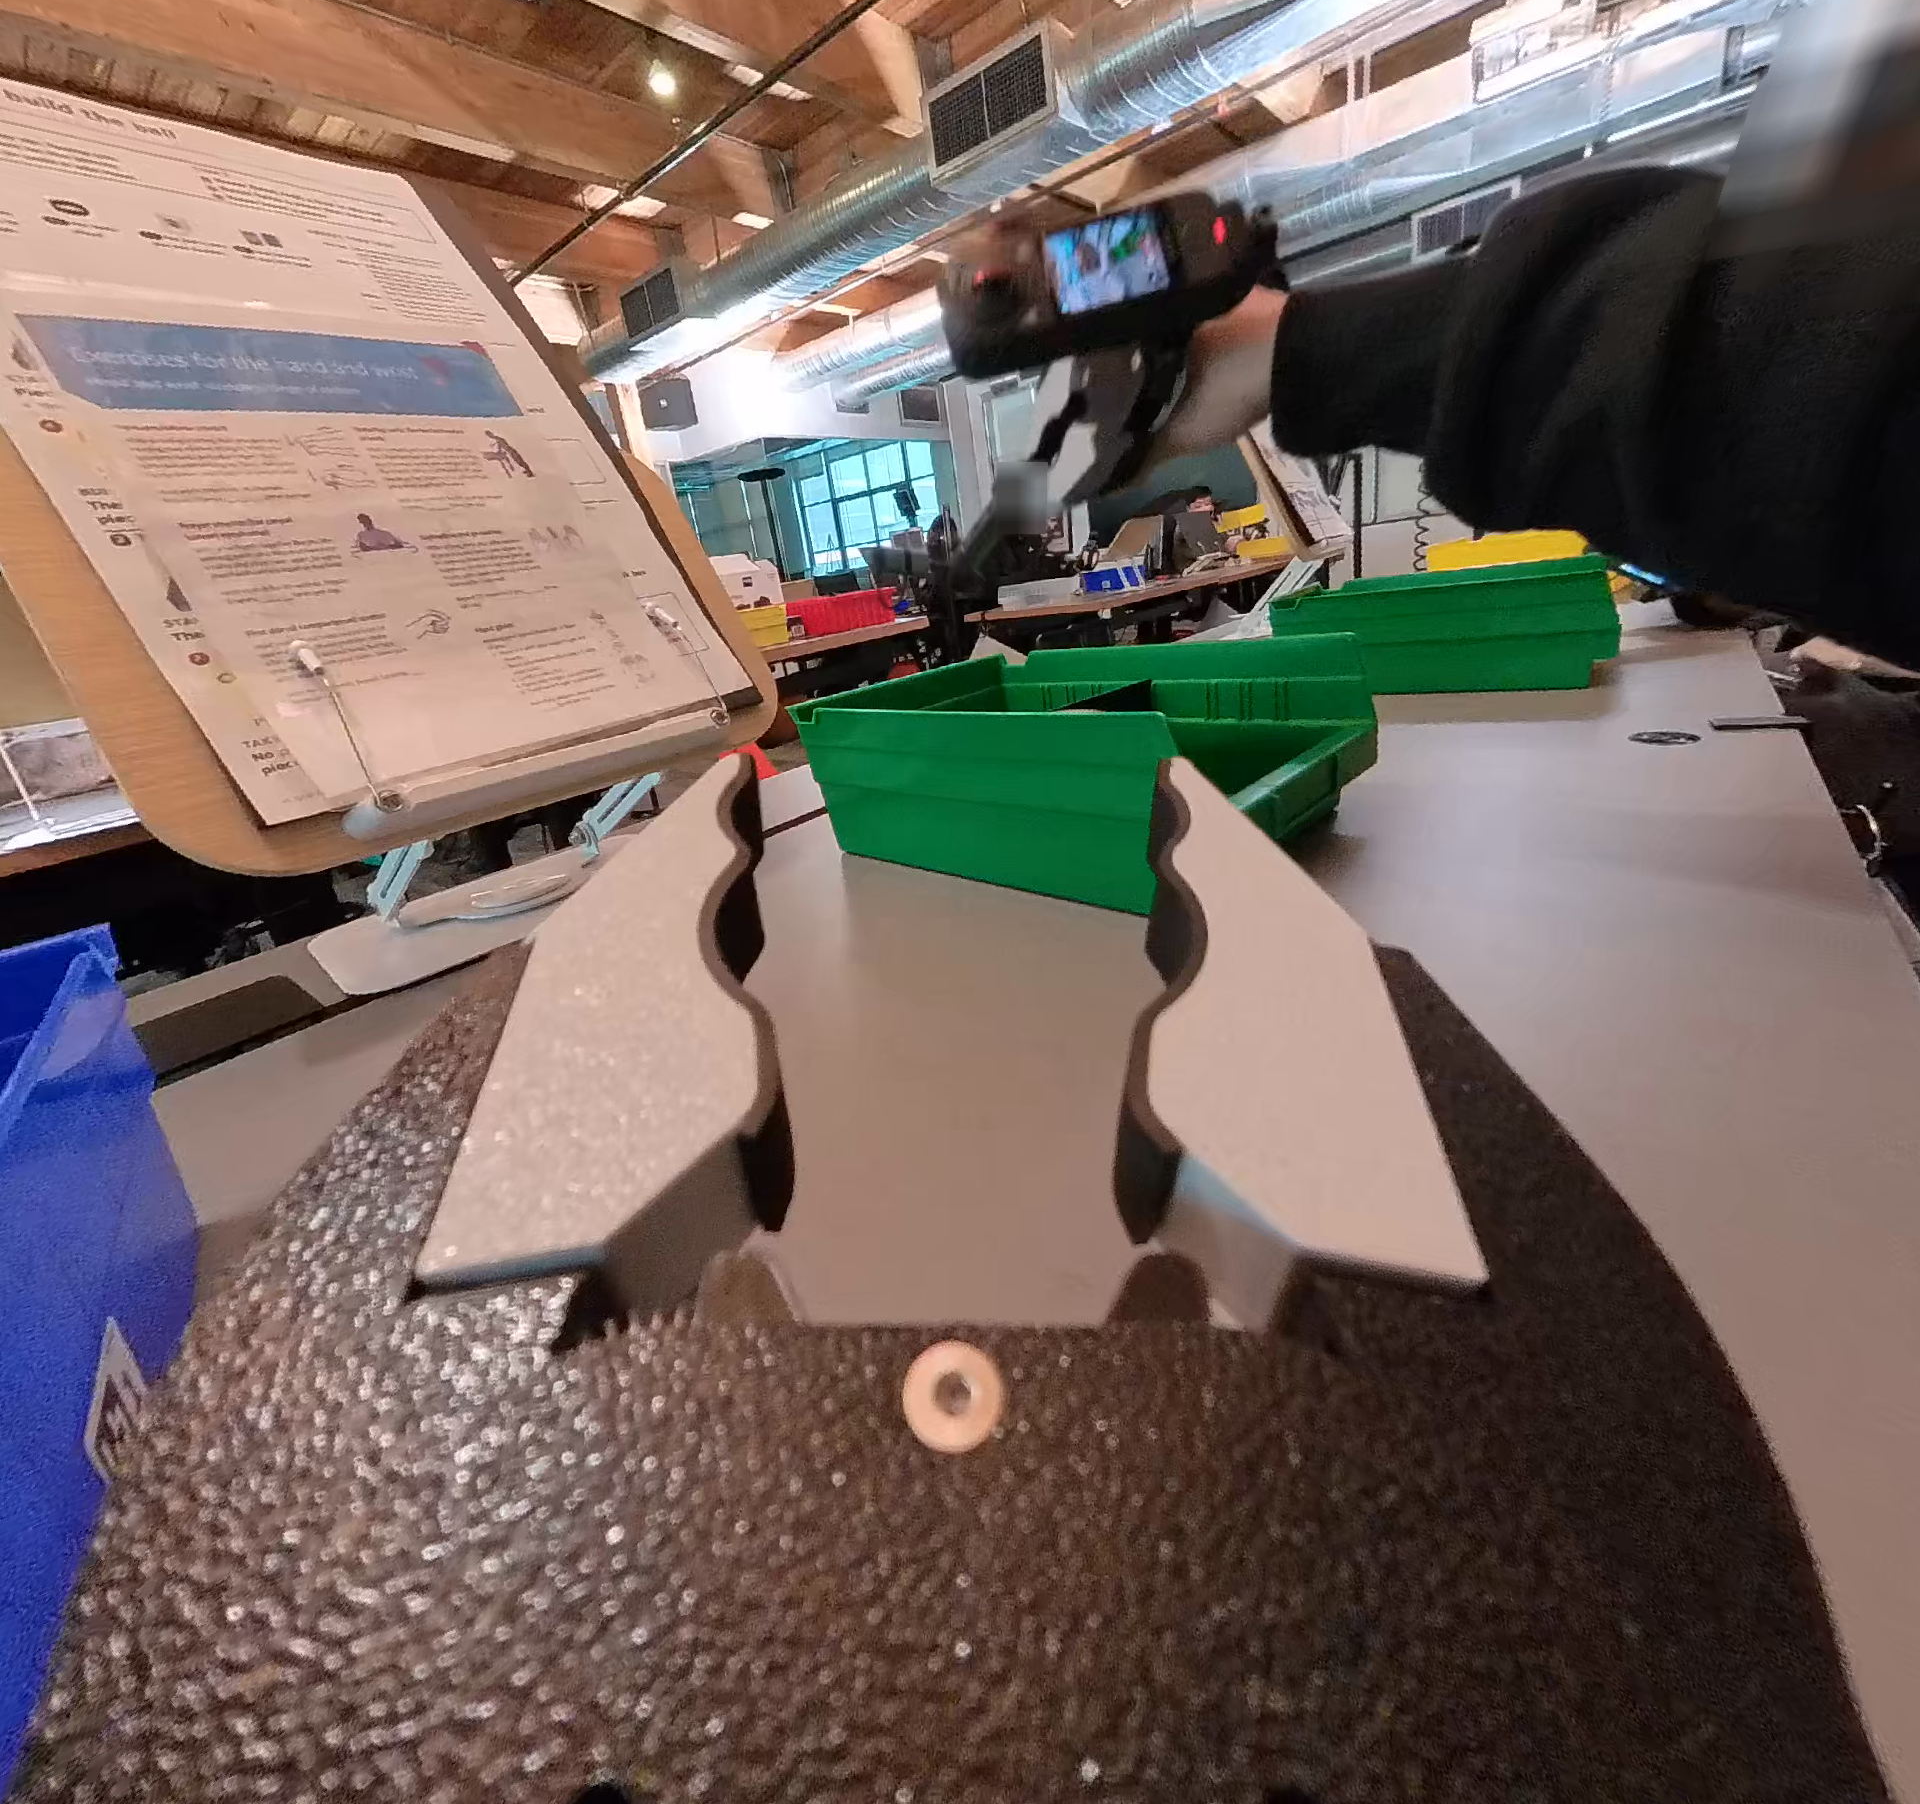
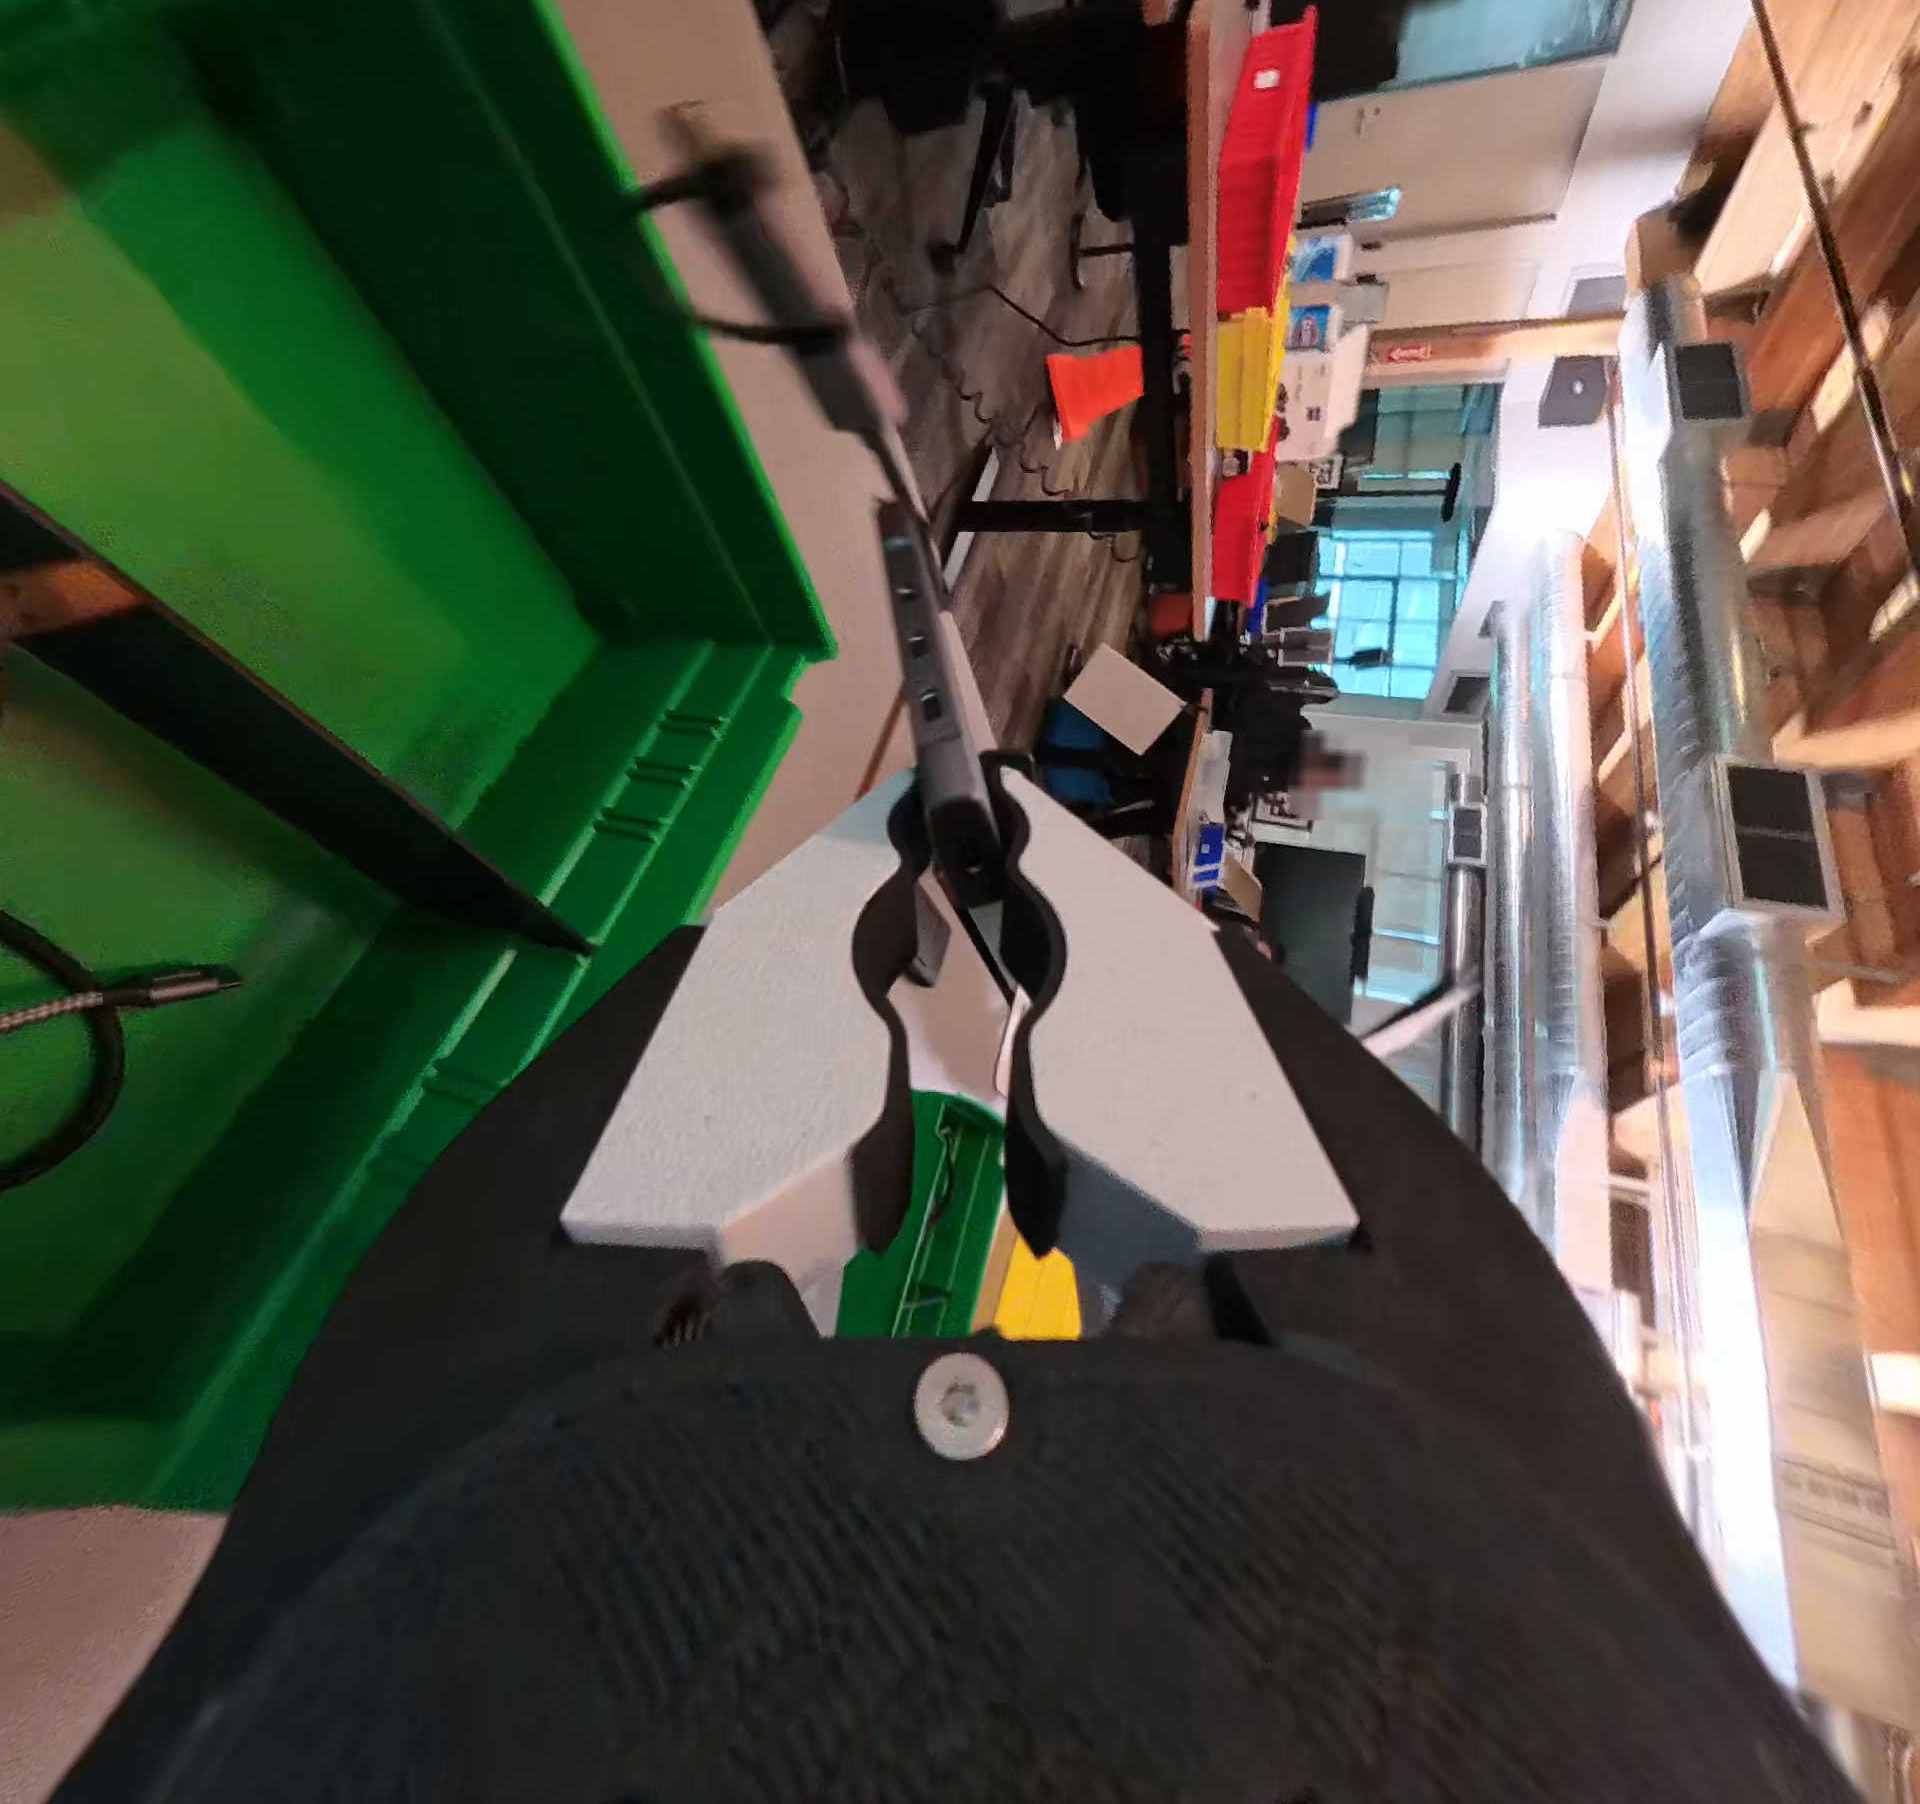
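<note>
My left gripper [image 1: 956, 788] is open and empty, low over the grey table [image 1: 1558, 923]. It points at a green bin [image 1: 987, 809] with a black divider, a short way ahead. My right gripper [image 2: 961, 819] is shut on the end of a slim grey hub with a row of ports [image 2: 930, 663] and holds it in the air beside the green bin [image 2: 644, 819]. A blurred grey bar with black plugs [image 2: 790, 300] lies in line beyond the hub. A braided cable with a metal plug [image 2: 156, 985] lies in one bin compartment. The left wrist view shows the right gripper [image 1: 1081, 445] raised above the bin.
A wooden document stand with laminated sheets [image 1: 312, 507] stands at the left. A blue bin [image 1: 62, 1235] is close at the left edge. A second green bin [image 1: 1455, 622] and a yellow bin [image 1: 1507, 549] sit farther back right. A black-sleeved arm [image 1: 1610, 383] crosses the upper right. My right fingertips sit around 40 cm from my left ones.
</note>
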`<state>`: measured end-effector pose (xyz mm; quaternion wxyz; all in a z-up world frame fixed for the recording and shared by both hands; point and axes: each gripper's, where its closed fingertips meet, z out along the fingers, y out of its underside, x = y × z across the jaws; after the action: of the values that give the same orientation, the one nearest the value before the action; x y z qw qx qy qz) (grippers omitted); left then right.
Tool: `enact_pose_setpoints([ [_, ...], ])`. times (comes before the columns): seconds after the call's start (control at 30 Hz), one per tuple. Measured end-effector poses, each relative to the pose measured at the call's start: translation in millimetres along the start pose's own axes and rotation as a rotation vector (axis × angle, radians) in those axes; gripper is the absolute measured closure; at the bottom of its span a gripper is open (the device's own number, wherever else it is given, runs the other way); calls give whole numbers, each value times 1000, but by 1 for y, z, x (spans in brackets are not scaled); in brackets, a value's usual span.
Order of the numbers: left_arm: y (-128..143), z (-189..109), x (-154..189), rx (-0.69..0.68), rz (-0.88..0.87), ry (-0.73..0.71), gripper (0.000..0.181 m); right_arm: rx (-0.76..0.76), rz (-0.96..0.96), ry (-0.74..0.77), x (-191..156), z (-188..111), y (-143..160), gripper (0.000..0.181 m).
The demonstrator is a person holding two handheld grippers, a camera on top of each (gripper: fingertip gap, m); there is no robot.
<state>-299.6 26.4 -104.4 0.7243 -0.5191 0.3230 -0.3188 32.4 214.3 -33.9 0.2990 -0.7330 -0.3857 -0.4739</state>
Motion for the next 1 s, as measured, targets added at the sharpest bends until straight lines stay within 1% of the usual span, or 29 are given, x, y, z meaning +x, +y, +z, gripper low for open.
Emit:
enact_pose_setpoints([
  [0.07,0,0,0,3,-3,1,108,18,5,-92,-24,20,-3,175],
  [0.1,-1,0,0,4,-5,0,108,50,13,-111,-33,28,-7,175],
  [0.2,-1,-1,-1,10,-12,-1,109,113,50,-242,-67,47,-12,175],
  [0.3,-1,-1,-2,9,-21,3,110,114,-4,-274,-86,58,-10,175],
  [0.43,-1,-1,-1,14,-32,10,110,114,-123,-241,-92,62,-12,174],
  [0.53,-2,-1,-2,19,-31,6,110,145,-115,-164,-79,64,-19,170],
  [0.6,-2,-1,-3,19,-30,1,108,149,-90,-170,-76,63,-21,159],
  [0.77,-1,-1,-1,15,-24,8,107,154,-85,-157,-67,56,-21,151],
  [0.9,-1,-1,-2,17,-25,2,105,167,-63,-165,-67,50,-24,136],
  [1.0,-1,-1,-2,16,-24,4,105,175,-29,-178,-68,44,-28,110],
])
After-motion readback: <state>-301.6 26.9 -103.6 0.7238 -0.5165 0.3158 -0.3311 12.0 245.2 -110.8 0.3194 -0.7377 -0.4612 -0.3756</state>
